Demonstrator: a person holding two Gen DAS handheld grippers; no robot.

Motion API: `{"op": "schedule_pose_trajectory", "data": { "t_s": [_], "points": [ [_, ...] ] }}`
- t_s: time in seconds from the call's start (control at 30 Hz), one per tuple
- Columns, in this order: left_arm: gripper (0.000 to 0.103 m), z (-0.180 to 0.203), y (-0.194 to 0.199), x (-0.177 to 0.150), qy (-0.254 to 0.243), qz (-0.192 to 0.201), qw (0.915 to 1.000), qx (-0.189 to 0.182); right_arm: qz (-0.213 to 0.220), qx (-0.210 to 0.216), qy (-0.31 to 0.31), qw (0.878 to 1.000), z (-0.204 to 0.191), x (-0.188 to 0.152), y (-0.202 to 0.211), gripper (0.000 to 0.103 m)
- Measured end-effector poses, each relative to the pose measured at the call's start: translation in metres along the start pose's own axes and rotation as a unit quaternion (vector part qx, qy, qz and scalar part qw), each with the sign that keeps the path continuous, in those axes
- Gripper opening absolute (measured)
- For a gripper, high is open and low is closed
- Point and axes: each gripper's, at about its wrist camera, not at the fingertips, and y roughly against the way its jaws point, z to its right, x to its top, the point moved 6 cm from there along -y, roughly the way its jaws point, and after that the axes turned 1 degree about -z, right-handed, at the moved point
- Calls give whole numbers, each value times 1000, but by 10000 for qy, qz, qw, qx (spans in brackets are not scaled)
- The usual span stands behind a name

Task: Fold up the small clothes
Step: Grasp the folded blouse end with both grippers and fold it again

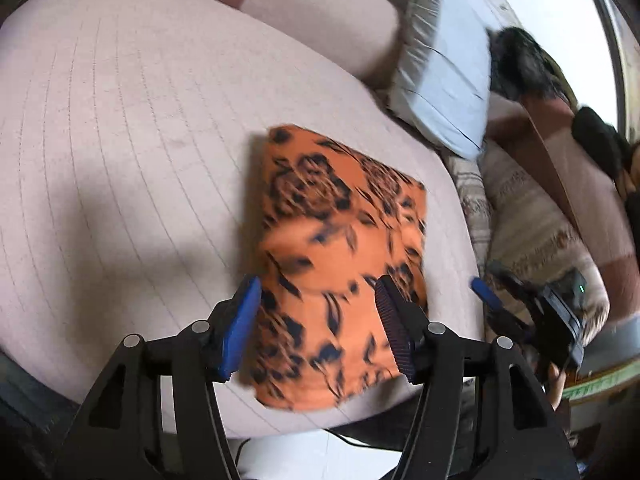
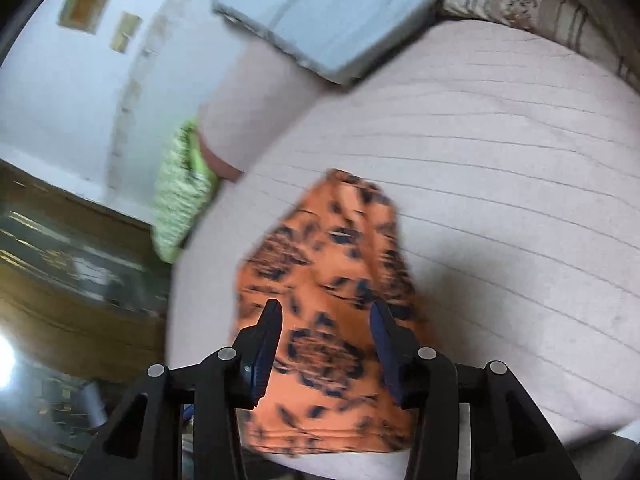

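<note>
An orange cloth with a dark floral print (image 1: pixel 336 256) lies folded into a rough rectangle on the pinkish sofa seat (image 1: pixel 120 140). My left gripper (image 1: pixel 318 292) hovers over its near part with jaws wide apart and nothing between them. My right gripper shows at the right in the left wrist view (image 1: pixel 486 290), off the cloth's right edge. In the right wrist view the cloth (image 2: pixel 328 300) lies below my right gripper (image 2: pixel 326 316), which is open and empty.
A light blue cushion (image 1: pixel 444 76) leans against the sofa back, with a striped beige cushion (image 1: pixel 532 220) to its right. A green patterned cushion (image 2: pixel 180 192) sits at the sofa's other end. The sofa's front edge (image 2: pixel 440 456) runs just beneath the grippers.
</note>
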Motion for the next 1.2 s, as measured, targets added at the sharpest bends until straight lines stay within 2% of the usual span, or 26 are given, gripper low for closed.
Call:
{"op": "schedule_pose_trajectory", "data": {
  "t_s": [0.07,0.13,0.2,0.33,0.4,0.47,0.5,0.57,0.63,0.7,0.83,0.87,0.93,0.97,1.1,1.13,1.17,1.2],
  "points": [
    [59,-6,-4,18,75,-76,9999,17,-46,73,38,10000,-8,8,2,45],
    [59,-10,-6,37,131,-127,9998,0,-244,59,68,9997,-27,24,-18,46],
    [59,-12,-11,59,173,-145,9997,14,-644,-295,273,9971,-37,40,-38,47],
    [59,-24,-41,87,328,-451,9984,-62,-760,-626,712,9926,-35,67,-74,47],
    [59,-41,-57,85,550,-485,9971,-210,-751,-603,614,9935,-20,67,-85,47],
    [59,-59,-69,76,882,-582,9944,-21,-959,-841,292,9914,0,61,-94,47],
    [59,-63,-75,72,994,-698,9926,-73,-1013,-786,427,9908,-1,59,-96,47],
    [60,-65,-89,65,1110,-1072,9873,-387,-1073,-890,705,9877,-4,58,-97,47],
    [60,-67,-89,66,1371,-1080,9831,-558,-1048,-939,826,9866,-7,58,-97,47],
    [62,-66,-90,66,1394,-1118,9815,-680,-1239,-965,701,9851,0,56,-109,47],
    [69,-70,-94,59,1512,-1209,9783,-735,-1773,-1588,738,9685,23,42,-139,48],
    [71,-70,-95,58,1550,-1199,9779,-730,-1787,-1680,785,9663,27,41,-142,51],
    [77,-70,-97,57,1508,-1164,9795,-651,-1815,-1861,814,9622,33,41,-144,71],
    [78,-69,-98,55,1455,-1119,9810,-636,-1853,-1871,780,9616,36,41,-144,74],
    [79,-63,-95,50,1238,-953,9861,-570,-1832,-1402,211,9728,48,47,-143,76],
    [79,-61,-94,50,1268,-981,9849,-650,-1797,-1245,60,9758,51,47,-142,76],
    [79,-59,-92,49,1376,-1034,9811,-879,-1762,-964,-205,9794,54,48,-141,76],
    [79,-58,-90,48,1448,-1077,9776,-1088,-1746,-804,-352,9807,58,48,-139,71]
  ]
}}
